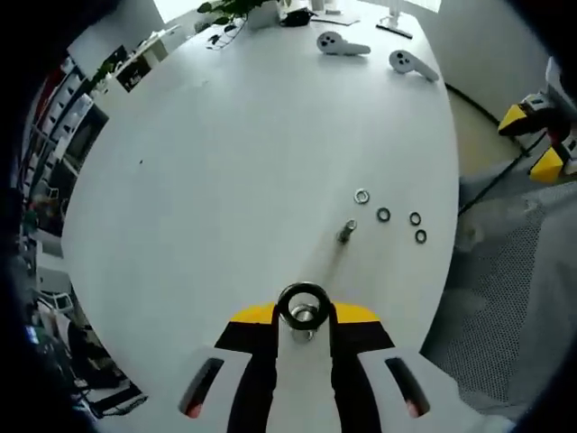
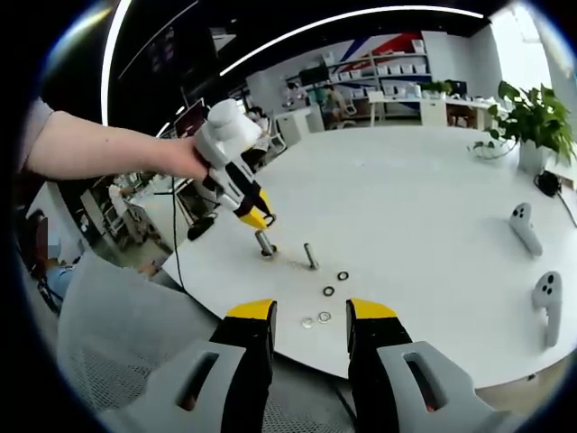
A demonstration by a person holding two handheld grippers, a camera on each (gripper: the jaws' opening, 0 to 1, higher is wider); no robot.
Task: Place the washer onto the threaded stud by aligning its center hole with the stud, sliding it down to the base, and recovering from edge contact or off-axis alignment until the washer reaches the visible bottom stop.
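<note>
Table [image 1: 225,162] carries the stud [image 1: 346,231] near its edge, spare washers [image 1: 389,216] just beside it. Left gripper [image 1: 304,317] jaws pinched on a washer [image 1: 303,305], short of the stud and off-axis. Right gripper [image 2: 310,317] jaws parted, empty. Step: approach. Next: centre hole over stud tip, then lower.

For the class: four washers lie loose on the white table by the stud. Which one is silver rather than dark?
The silver washer is the one lying closest to the threaded stud; the other three, strung out beyond it, are dark rings.
</note>
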